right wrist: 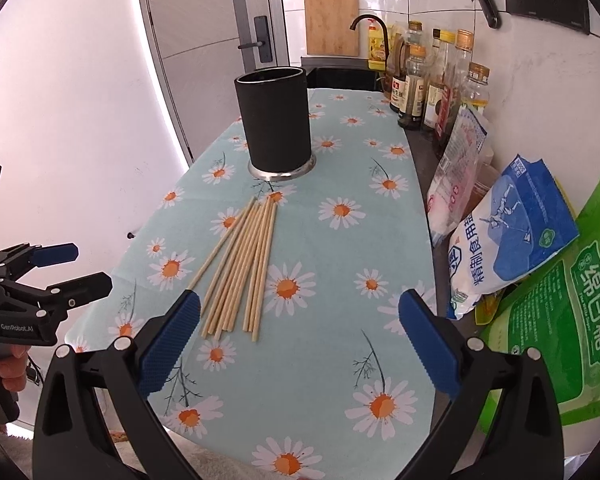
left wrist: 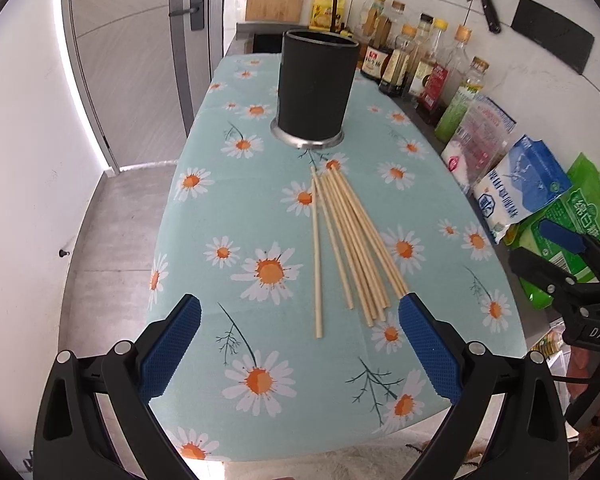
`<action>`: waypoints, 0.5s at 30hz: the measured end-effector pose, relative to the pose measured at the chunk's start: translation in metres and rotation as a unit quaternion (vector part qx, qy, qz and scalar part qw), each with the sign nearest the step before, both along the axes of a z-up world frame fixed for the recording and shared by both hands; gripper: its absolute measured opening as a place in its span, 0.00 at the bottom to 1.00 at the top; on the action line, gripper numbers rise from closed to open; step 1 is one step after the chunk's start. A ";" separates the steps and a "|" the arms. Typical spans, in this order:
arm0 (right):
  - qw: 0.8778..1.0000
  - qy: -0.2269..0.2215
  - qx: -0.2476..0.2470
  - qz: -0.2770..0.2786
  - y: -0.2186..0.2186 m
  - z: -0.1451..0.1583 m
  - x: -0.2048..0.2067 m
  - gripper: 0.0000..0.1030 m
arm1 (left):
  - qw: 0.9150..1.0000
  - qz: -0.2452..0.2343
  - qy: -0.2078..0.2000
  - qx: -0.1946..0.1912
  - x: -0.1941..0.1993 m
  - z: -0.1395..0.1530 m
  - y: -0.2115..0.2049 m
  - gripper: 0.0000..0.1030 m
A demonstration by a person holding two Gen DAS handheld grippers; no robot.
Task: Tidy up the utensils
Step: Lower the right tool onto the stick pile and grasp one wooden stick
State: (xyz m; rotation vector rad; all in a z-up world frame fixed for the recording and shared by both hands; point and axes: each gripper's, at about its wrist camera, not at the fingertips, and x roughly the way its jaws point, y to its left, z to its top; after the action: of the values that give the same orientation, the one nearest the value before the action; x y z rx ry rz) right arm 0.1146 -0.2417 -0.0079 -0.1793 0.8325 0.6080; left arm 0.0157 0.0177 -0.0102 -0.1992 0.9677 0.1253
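Note:
Several wooden chopsticks (left wrist: 348, 240) lie fanned out on the daisy tablecloth (left wrist: 236, 208); they also show in the right wrist view (right wrist: 240, 268). Beyond them stands a tall black utensil holder (left wrist: 314, 88) on a metal base, also seen in the right wrist view (right wrist: 276, 120). My left gripper (left wrist: 300, 344) is open and empty, hovering just short of the chopsticks' near ends. My right gripper (right wrist: 300, 344) is open and empty, near the chopsticks' near ends and a little to their right. Each gripper shows in the other's view: right (left wrist: 560, 256), left (right wrist: 64, 268).
Sauce and oil bottles (right wrist: 432, 80) line the back right. Bags of salt (right wrist: 500, 236) and sugar (right wrist: 560, 320) lie along the right wall. A sink with a dark faucet (right wrist: 370, 24) sits behind the holder. The table's left edge (left wrist: 168, 216) drops to the floor.

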 end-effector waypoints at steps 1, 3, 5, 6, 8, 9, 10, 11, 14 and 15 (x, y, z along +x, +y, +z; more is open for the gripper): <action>1.000 0.002 -0.001 0.001 0.002 0.000 0.002 0.94 | 1.000 -0.002 0.005 0.001 0.003 -0.002 0.002 0.94; 1.000 0.021 0.001 0.009 0.006 -0.002 0.010 0.87 | 1.000 -0.004 0.018 0.012 0.011 -0.005 0.008 0.94; 0.999 0.035 0.003 0.012 0.011 -0.002 0.021 0.82 | 1.000 -0.008 0.026 0.016 0.018 -0.005 0.012 0.94; 0.999 0.046 0.003 0.015 0.015 -0.002 0.028 0.80 | 0.999 -0.010 0.030 0.017 0.021 -0.006 0.014 0.94; 0.997 0.068 -0.004 0.022 0.025 -0.005 0.043 0.64 | 0.999 -0.018 0.035 0.015 0.031 -0.008 0.020 0.94; 0.997 0.079 -0.009 0.024 0.029 -0.007 0.050 0.62 | 0.999 -0.019 0.041 0.015 0.036 -0.009 0.022 0.94; 0.995 0.094 -0.017 0.026 0.034 -0.009 0.058 0.57 | 0.999 -0.020 0.046 0.015 0.041 -0.009 0.025 0.94; 0.992 0.116 -0.029 0.035 0.042 -0.014 0.067 0.53 | 0.999 -0.022 0.048 0.014 0.045 -0.009 0.027 0.94; 0.980 0.185 -0.044 0.057 0.065 -0.030 0.093 0.44 | 0.997 -0.029 0.067 0.006 0.060 -0.010 0.032 0.94; 0.976 0.203 -0.039 0.066 0.071 -0.033 0.101 0.42 | 0.997 -0.033 0.072 0.004 0.064 -0.011 0.032 0.94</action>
State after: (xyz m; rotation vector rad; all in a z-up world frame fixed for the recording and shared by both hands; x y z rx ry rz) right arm 0.2153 -0.1710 -0.0412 -0.1860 1.2481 0.7497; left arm 0.0797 0.0501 -0.0213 -0.1525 1.1154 0.0832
